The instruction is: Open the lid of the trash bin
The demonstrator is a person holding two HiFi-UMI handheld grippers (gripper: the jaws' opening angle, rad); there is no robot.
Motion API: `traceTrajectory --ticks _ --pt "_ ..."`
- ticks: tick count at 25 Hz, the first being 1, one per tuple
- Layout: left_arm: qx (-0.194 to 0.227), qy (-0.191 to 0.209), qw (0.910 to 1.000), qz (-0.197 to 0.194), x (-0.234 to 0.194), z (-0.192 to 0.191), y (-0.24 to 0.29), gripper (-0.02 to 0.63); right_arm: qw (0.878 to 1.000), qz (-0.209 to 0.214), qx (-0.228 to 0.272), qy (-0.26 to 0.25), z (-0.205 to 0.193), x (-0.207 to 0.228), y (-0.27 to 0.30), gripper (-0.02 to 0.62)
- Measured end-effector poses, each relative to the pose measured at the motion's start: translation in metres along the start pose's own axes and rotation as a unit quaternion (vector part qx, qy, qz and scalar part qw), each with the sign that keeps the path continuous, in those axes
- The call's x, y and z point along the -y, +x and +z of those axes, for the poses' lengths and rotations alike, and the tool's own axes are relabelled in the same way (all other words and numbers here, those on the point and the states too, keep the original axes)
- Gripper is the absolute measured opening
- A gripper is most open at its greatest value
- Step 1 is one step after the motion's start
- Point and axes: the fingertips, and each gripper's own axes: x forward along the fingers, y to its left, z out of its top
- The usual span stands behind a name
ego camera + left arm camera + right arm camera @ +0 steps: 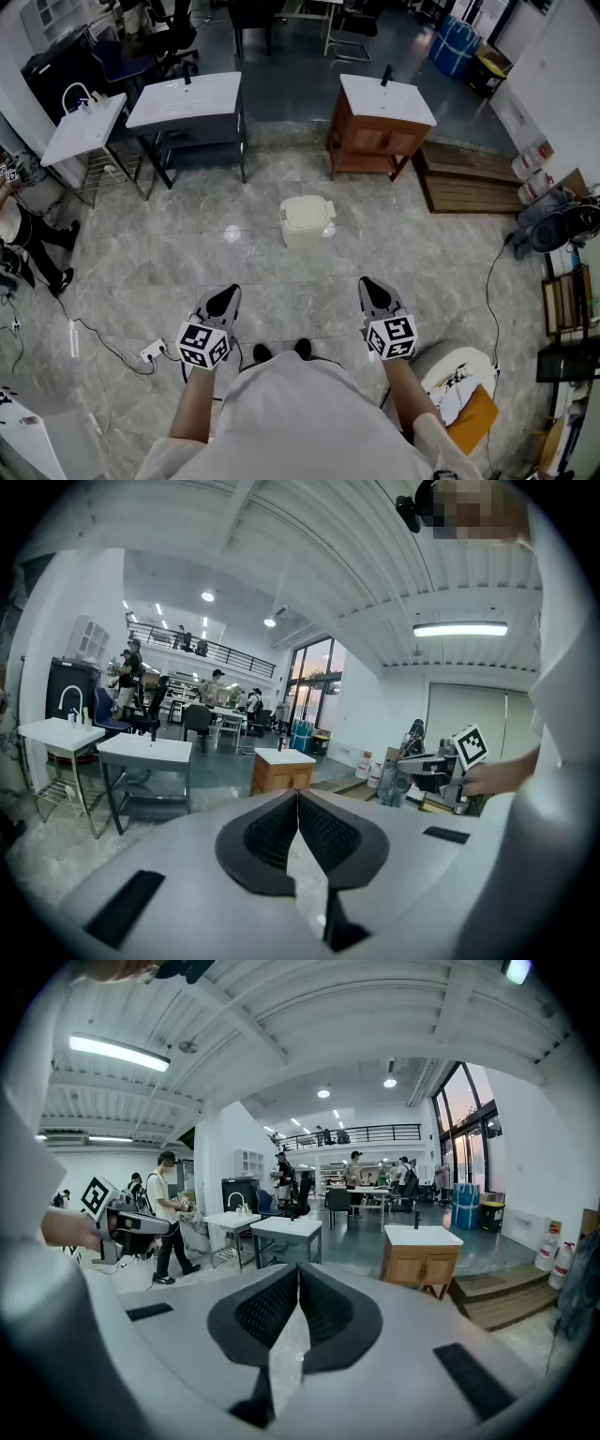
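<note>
**Inspector:** Head view first. Where is the bin?

**Operator:** The trash bin (307,225) stands on the floor (187,248) at twelve o'clock from my feet. It is well apart from both tools, and its lid (307,212) is down. A wooden cabinet (378,131) stands beyond it at one o'clock, and a white sink table (186,101) at eleven. I hold my left gripper (228,295) and right gripper (371,287) out in front of me, pointing ahead. Neither is near the bin.

**Inspector:** Left gripper view?

**Operator:** The jaws are pressed together with the tips touching and nothing between them. The bin does not show, because the tool's own body covers the floor ahead. My right gripper appears at three o'clock.

**Inspector:** Right gripper view?

**Operator:** Same finding: the jaws meet at the tips and hold nothing. There is no bin in sight here either.

**Inspector:** Hazards?

**Operator:** Three, in my judgement.
- If I arrive with the jaws together, I can only nudge the lid, and the bin looks light enough to slide or tip on that glossy floor.
- A pinch on the body rather than the lid's edge would lift the whole bin.
- The power strip (153,352) at nine o'clock could catch a foot as I step forward.
</note>
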Motion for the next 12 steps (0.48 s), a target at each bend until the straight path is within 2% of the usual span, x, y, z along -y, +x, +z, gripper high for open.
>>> traceTrajectory --ticks 12 --pt "0.001 0.002 1.0000 -0.008 -0.011 0.004 0.002 0.018 1.000 -0.006 0.000 -0.001 0.006 -0.005 0.009 0.034"
